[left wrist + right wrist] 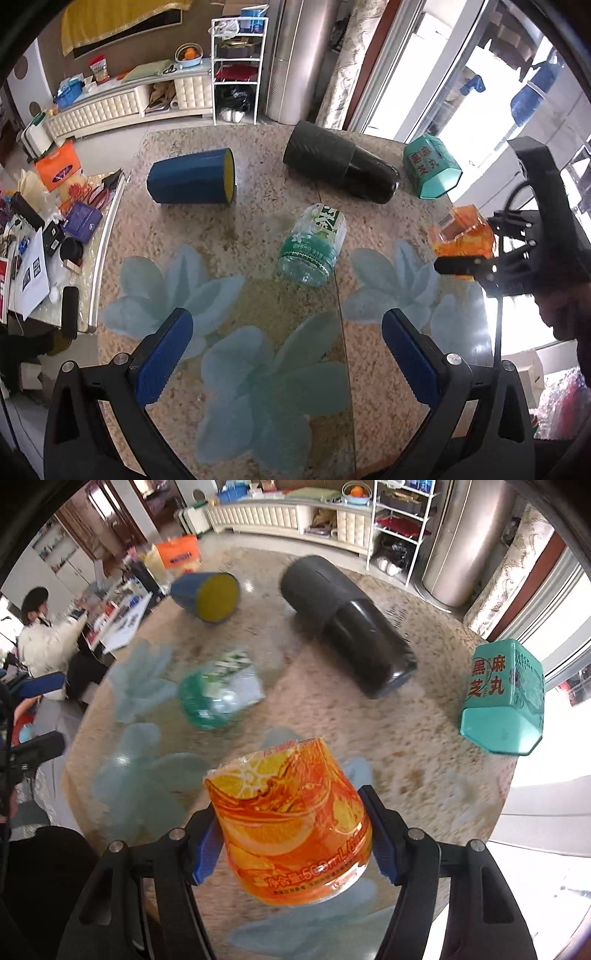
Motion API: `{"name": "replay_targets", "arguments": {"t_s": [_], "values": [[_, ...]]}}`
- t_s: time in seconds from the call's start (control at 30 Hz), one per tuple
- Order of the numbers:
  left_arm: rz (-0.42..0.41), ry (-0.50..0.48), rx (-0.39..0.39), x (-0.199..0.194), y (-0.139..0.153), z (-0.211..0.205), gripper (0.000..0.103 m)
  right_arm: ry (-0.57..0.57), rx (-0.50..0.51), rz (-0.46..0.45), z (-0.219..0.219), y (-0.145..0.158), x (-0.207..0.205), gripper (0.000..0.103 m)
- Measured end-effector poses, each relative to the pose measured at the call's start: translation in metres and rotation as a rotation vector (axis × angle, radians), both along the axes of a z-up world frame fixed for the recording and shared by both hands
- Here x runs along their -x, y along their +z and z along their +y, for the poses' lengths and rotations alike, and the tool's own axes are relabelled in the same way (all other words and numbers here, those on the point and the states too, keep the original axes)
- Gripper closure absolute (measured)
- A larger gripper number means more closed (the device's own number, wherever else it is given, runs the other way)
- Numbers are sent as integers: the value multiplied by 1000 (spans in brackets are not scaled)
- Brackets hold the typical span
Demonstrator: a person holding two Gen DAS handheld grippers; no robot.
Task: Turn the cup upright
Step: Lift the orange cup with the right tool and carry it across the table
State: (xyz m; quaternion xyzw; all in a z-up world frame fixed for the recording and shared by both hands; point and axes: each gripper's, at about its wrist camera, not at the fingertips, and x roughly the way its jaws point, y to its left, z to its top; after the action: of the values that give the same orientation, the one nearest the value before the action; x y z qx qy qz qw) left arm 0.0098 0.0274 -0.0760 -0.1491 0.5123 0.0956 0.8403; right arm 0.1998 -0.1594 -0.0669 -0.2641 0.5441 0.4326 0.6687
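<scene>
My right gripper (291,838) is shut on an orange cup cut from a juice bottle (291,827) and holds it tilted above the table, cut rim pointing away. It also shows at the right in the left wrist view (461,236), with the right gripper (480,264) on it. My left gripper (286,354) is open and empty over the table's near part. A blue cup with yellow inside (192,181) (208,596) lies on its side. A black tumbler (340,168) (347,626) and a green bottle-cup (314,245) (218,698) also lie on their sides.
A teal hexagonal box (432,166) (506,698) lies at the table's right. The round table (258,295) has a flower pattern. A cluttered side table (55,229) stands left. A person (44,635) sits at the left beyond the table.
</scene>
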Motion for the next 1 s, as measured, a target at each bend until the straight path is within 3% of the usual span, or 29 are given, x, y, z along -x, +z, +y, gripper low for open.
{"name": "replay_targets", "arguments": {"t_s": [0.3, 0.73, 1.0], "values": [[-19, -39, -33, 18, 4, 1, 0, -88, -93, 2, -6, -2, 72, 37], [-1, -93, -23, 38, -4, 2, 0, -201, -226, 60, -17, -32, 121, 37], [36, -100, -40, 45, -18, 3, 0, -271, -194, 140, -17, -69, 137, 37]]}}
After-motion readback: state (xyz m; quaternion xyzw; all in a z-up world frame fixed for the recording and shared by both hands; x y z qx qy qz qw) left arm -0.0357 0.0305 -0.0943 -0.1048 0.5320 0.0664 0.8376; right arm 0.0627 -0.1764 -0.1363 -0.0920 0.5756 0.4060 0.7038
